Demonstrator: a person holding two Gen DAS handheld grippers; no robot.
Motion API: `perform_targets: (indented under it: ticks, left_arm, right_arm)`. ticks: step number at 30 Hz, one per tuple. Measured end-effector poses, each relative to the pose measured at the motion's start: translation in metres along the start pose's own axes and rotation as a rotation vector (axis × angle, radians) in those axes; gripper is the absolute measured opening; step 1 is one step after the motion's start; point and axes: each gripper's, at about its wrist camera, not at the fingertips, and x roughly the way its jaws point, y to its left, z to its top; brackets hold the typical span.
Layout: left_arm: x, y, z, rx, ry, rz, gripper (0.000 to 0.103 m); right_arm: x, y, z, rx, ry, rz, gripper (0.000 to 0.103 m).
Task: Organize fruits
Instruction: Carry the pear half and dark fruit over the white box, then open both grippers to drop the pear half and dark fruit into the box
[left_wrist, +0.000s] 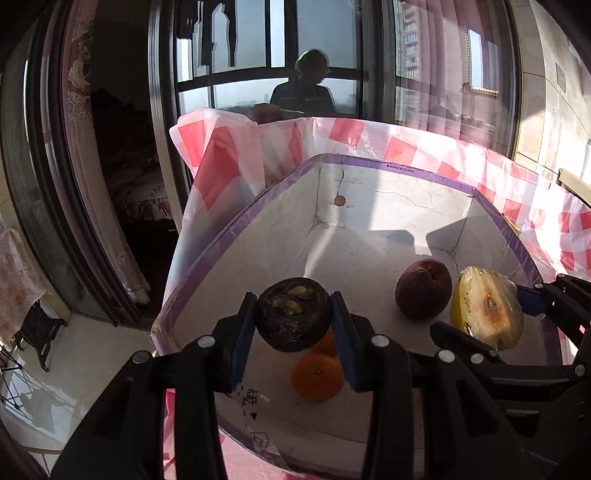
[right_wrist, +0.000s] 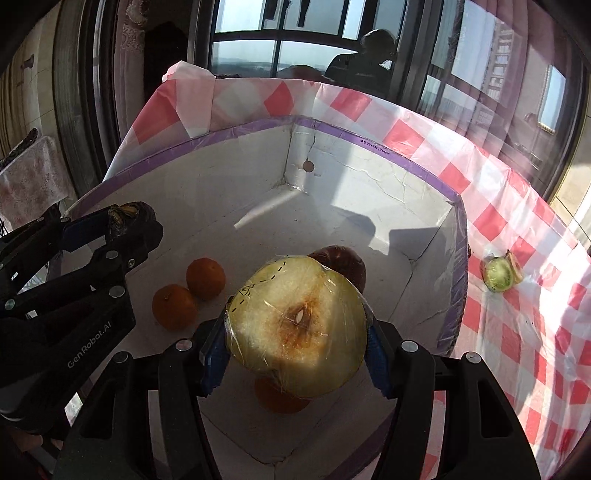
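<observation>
My left gripper (left_wrist: 293, 319) is shut on a dark round mangosteen-like fruit (left_wrist: 293, 314) and holds it above the white box (left_wrist: 388, 184) with purple-taped rims. My right gripper (right_wrist: 295, 343) is shut on a plastic-wrapped halved pear (right_wrist: 295, 325), cut face up, over the box; it also shows in the left wrist view (left_wrist: 485, 308). Inside the box lie oranges (right_wrist: 205, 277) (right_wrist: 174, 306) (left_wrist: 317, 376) and a dark red apple (left_wrist: 423, 293). The left gripper shows at the left of the right wrist view (right_wrist: 122, 229).
The box stands on a red-and-white checked tablecloth (right_wrist: 517, 229). A wrapped green kiwi half (right_wrist: 499, 275) lies on the cloth right of the box. Windows and curtains stand behind the table, tiled floor to the left (left_wrist: 92, 354).
</observation>
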Motion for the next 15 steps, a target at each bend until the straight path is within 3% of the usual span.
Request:
perform_targets:
  ticks: [5, 12, 15]
  left_arm:
    - [0.0091, -0.0107, -0.0006, 0.092, 0.068, 0.046, 0.042]
    - [0.0105, -0.0109, -0.0012, 0.102, 0.075, 0.071, 0.057]
    - [0.0097, -0.0116, -0.0016, 0.100, 0.075, 0.075, 0.058]
  right_arm:
    - [0.0069, -0.0020, 0.0027, -0.022, 0.080, 0.009, 0.063]
    - [0.0059, -0.0048, -0.0010, -0.012, 0.048, 0.011, 0.066]
    - [0.0060, -0.0052, -0.0011, -0.009, 0.041, 0.009, 0.066]
